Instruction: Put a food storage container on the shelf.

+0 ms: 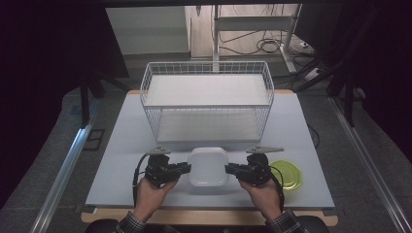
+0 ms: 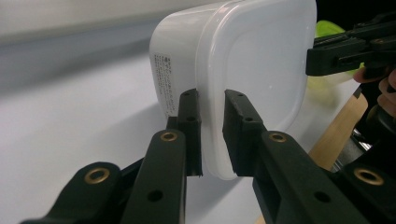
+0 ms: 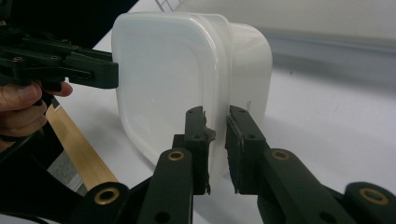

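Both tongs, left gripper (image 1: 186,168) and right gripper (image 1: 228,169), nearly closed, pinching opposite rims of white square plastic container (image 1: 208,166); lift evenly, kept level.

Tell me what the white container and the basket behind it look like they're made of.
White container: apparently plastic, milky and slightly see-through with a smooth, softly glossy skin; rounded moulded corners and a thin rim suggest it. Basket: looks like white-coated metal wire, judging by its thin, straight grid of rods; the coating type can't be told.
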Tool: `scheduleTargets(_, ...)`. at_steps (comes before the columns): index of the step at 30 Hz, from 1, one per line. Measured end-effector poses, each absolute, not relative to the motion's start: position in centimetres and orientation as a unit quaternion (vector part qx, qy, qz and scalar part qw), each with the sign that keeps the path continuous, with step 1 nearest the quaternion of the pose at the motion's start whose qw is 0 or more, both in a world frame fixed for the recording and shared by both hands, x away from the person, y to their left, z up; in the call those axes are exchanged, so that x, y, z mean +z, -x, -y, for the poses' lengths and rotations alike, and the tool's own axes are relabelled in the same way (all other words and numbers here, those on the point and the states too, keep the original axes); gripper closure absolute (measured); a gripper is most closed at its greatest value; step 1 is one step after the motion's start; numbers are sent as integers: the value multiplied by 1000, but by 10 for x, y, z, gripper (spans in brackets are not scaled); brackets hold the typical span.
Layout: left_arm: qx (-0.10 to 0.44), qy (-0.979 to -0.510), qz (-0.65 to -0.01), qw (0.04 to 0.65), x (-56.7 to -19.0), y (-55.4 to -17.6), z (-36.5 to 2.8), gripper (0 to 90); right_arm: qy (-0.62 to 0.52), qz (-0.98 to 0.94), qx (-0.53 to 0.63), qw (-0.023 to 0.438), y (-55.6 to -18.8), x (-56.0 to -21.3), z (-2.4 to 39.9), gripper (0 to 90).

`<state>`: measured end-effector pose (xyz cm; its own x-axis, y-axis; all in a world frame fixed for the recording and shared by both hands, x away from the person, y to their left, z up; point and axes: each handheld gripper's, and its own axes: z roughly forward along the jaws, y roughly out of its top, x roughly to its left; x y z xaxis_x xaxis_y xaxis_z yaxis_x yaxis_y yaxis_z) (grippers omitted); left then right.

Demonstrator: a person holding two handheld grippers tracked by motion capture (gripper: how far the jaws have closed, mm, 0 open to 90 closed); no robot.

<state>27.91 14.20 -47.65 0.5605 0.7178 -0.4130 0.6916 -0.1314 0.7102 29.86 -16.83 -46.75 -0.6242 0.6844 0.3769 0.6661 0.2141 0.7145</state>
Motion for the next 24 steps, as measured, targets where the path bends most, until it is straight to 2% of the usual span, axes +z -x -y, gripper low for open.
scheduleTargets(24,83,-747,-437,494,-396,-306,-144,781,-399,-767,498,62,-326,-395,166,794)
